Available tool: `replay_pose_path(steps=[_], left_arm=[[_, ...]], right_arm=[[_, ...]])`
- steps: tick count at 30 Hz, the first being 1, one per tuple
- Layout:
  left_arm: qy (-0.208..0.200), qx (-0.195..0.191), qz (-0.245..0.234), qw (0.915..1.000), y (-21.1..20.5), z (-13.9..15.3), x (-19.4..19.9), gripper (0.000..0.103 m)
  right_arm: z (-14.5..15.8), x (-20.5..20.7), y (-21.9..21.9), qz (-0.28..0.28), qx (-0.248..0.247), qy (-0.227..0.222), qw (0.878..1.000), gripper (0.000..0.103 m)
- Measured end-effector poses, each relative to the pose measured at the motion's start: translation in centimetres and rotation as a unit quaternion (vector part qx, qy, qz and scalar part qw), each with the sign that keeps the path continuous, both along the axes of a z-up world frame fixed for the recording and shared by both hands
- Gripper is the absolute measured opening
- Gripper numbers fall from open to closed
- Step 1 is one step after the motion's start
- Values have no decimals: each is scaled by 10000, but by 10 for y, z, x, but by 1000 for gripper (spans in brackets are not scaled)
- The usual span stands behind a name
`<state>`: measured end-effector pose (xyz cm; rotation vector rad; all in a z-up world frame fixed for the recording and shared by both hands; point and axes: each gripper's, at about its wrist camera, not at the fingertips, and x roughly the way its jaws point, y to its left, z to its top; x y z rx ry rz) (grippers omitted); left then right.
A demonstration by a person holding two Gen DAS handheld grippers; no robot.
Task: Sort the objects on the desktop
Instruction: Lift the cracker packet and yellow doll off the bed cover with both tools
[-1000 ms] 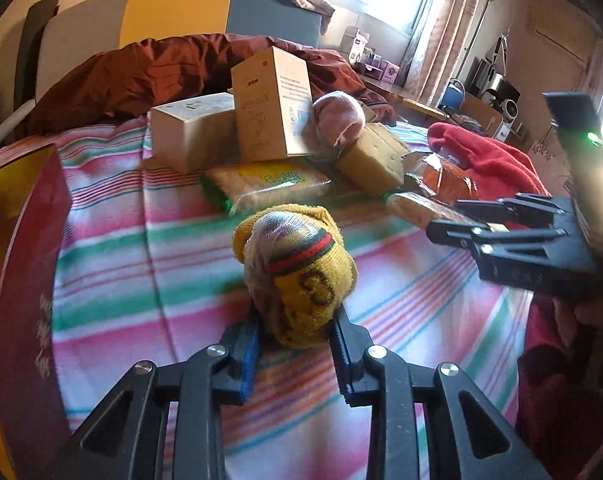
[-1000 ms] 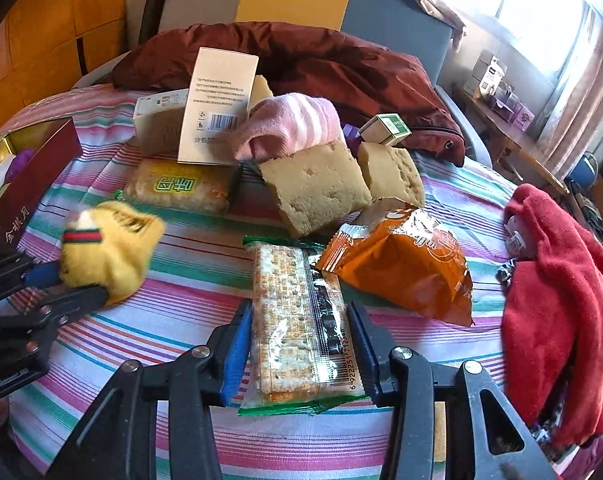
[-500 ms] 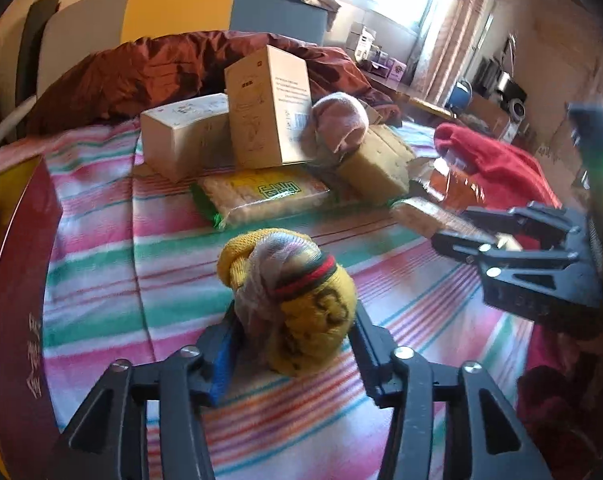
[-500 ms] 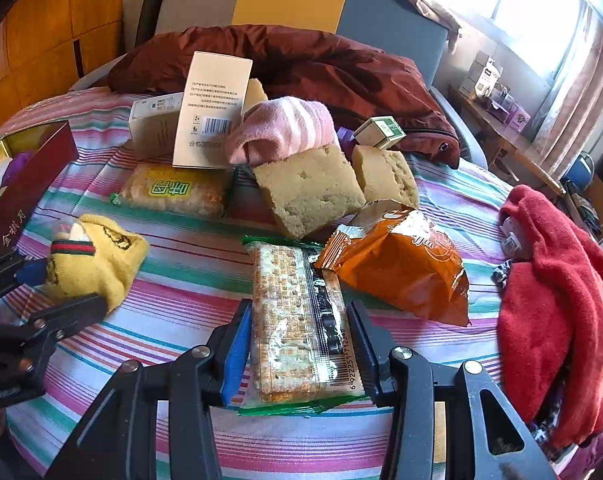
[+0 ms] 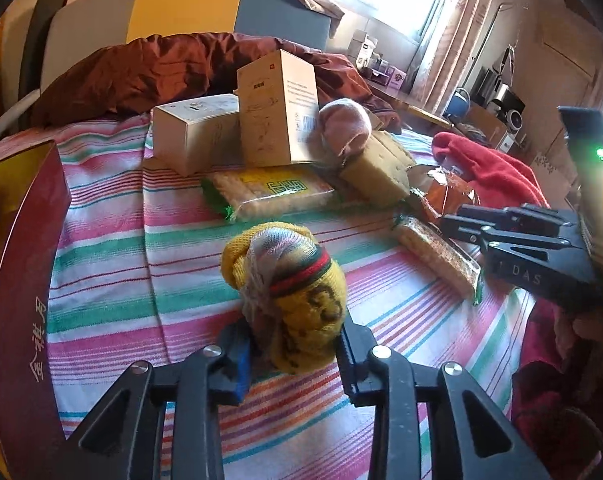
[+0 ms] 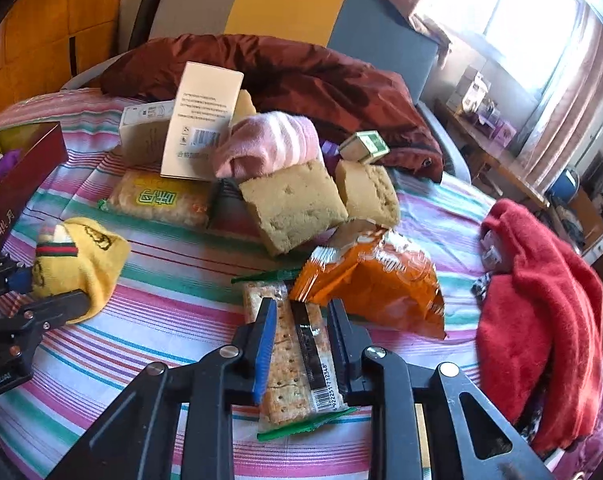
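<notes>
Maroon box (image 6: 19, 184) holds purple item (image 6: 6, 160); left tool (image 5: 291, 346) clamps sock (image 5: 293, 292), right tool (image 6: 301, 320) crackers (image 6: 297, 356).

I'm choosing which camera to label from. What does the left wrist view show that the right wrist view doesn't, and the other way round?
Only the left wrist view shows the left hand-held gripper head-on, closed on the yellow sock.

Only the right wrist view shows the small green-and-white box and the right hand-held gripper astride the cracker packet.

Both show the pink sock, sponge block, orange snack bag and red cloth.
</notes>
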<state>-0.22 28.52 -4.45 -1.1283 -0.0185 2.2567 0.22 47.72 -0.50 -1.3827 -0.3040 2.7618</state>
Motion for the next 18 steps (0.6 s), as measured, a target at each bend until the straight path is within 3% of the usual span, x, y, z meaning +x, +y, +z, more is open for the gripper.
replay_pose_path(steps=[2,3,4,9,12,13,18], left_arm=[[13,7,-15,10000,0,0,1,34],[17,7,-17,10000,-1,0,1,34],[18,6,-22,10000,-1,-1,1,34],[-16,107,-51,9999,-3,-2,-1,34],[-33,75,-47,10000,-3,0,1,34],[-44,54,-62,10000,-4,1,3,34],[-155,214,-184,9995,-16,11,18,33]], right_arm=[[-5,-5,12,-178,-341,-193,9991,50],[-9,-8,16,-260,-387,-282,9985,71],[-14,-12,20,-334,-392,-403,9979,83],[-37,-25,27,-420,-628,-943,9927,81],[-33,-22,31,-427,-960,-908,9903,52],[-32,-21,29,-400,-916,-907,9909,50],[-26,-11,17,-251,-944,-900,9911,47]])
